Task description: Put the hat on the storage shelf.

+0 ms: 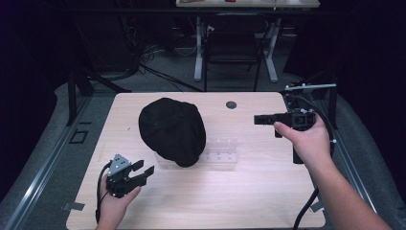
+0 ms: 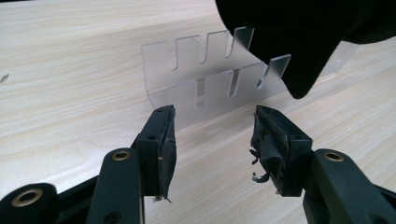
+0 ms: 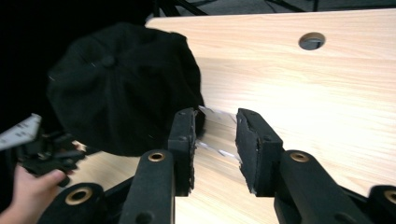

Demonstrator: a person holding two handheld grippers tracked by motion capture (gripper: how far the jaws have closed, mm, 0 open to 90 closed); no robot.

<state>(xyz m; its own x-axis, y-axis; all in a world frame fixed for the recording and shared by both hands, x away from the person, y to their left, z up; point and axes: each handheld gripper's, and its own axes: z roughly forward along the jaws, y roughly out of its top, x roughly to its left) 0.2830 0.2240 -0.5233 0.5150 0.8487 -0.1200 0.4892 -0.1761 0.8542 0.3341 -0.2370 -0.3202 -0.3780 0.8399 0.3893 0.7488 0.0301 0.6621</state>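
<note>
A soft black fabric cap (image 1: 172,130) is being propped on a clear slotted acrylic stand (image 1: 221,152) on a pale wooden table (image 1: 249,191), just ahead of both sets of fingers. The left gripper (image 2: 212,135) is being held low over the table, its worn pads (image 2: 266,140) spread apart and gripping nothing, with the stand directly beyond them and the cap's edge overhanging up and to their right. The right gripper (image 3: 215,144) is being held level by a hand (image 1: 309,139) reaching from the side, its jaws parted and empty, the cap beyond its left finger. Likely risks: the light stand being knocked or dragged if only fabric is pinched, or the limp cap slipping from frayed pads.
</note>
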